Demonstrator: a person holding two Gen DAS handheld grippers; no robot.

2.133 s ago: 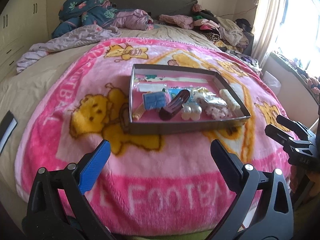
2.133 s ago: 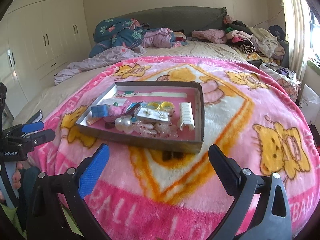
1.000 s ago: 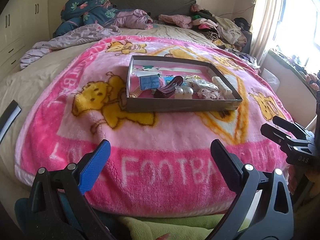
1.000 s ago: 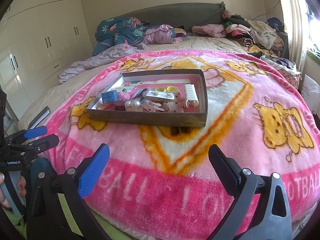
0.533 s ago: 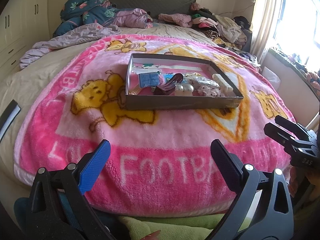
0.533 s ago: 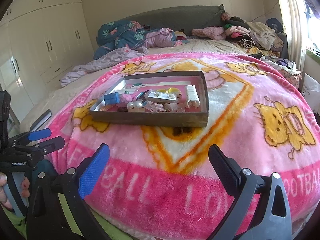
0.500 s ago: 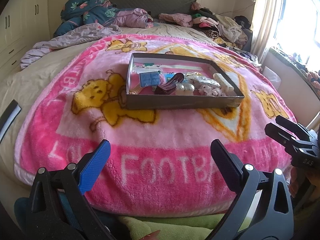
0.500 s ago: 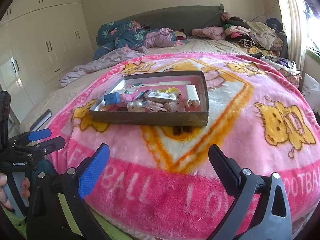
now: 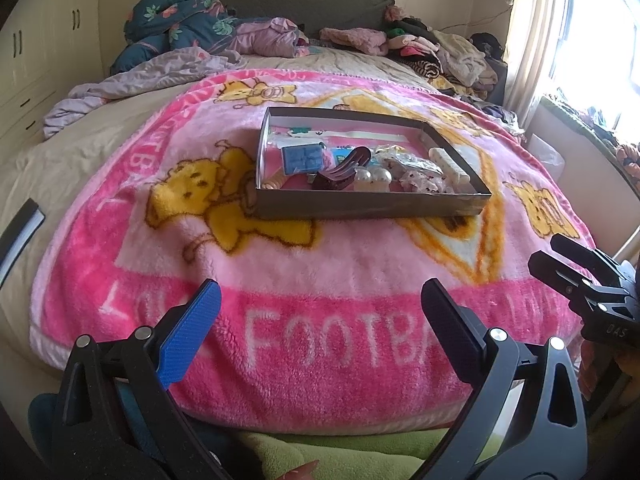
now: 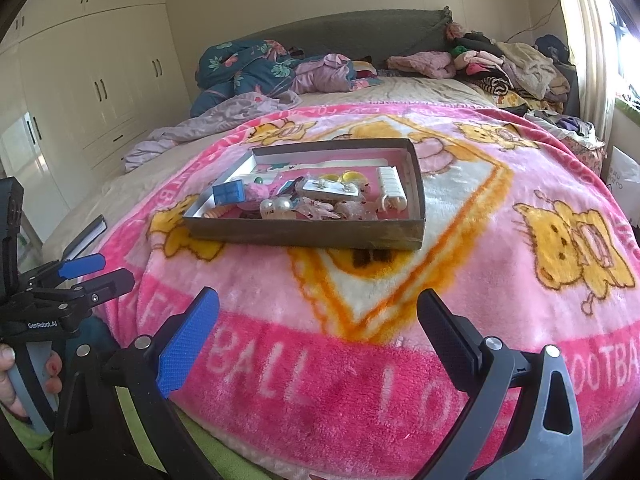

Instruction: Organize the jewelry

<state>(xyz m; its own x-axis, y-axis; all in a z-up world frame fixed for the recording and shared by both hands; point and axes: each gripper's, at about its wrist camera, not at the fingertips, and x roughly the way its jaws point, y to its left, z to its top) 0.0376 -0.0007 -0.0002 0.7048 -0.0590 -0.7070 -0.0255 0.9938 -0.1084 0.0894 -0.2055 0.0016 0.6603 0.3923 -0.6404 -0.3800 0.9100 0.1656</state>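
Note:
A shallow grey cardboard tray (image 9: 360, 203) (image 10: 304, 234) sits on the pink blanket in the middle of the bed. Inside lie a blue square box (image 9: 302, 157) (image 10: 228, 192), a dark hair clip (image 9: 340, 170), two pearl beads (image 9: 374, 178) (image 10: 276, 205), a white comb-like clip (image 9: 448, 164) (image 10: 391, 188), yellow pieces (image 10: 346, 177) and frilly pink bits. My left gripper (image 9: 320, 320) (image 10: 90, 270) stands open, well short of the tray, near the bed's front edge. The right gripper (image 10: 318, 332) (image 9: 554, 256) is also open and holds nothing.
The pink cartoon blanket (image 9: 320, 272) (image 10: 500, 264) covers the bed. Piled clothes and bedding (image 9: 208, 36) (image 10: 500, 64) line the headboard. White wardrobes (image 10: 92, 80) stand at the left, a bright window (image 9: 592, 24) at the right. A hand (image 10: 12, 376) grips the left tool's handle.
Both grippers pulled back and dropped lower from the tray over the last two seconds, then crept slightly forward again. Both stayed open and nothing in the tray moved.

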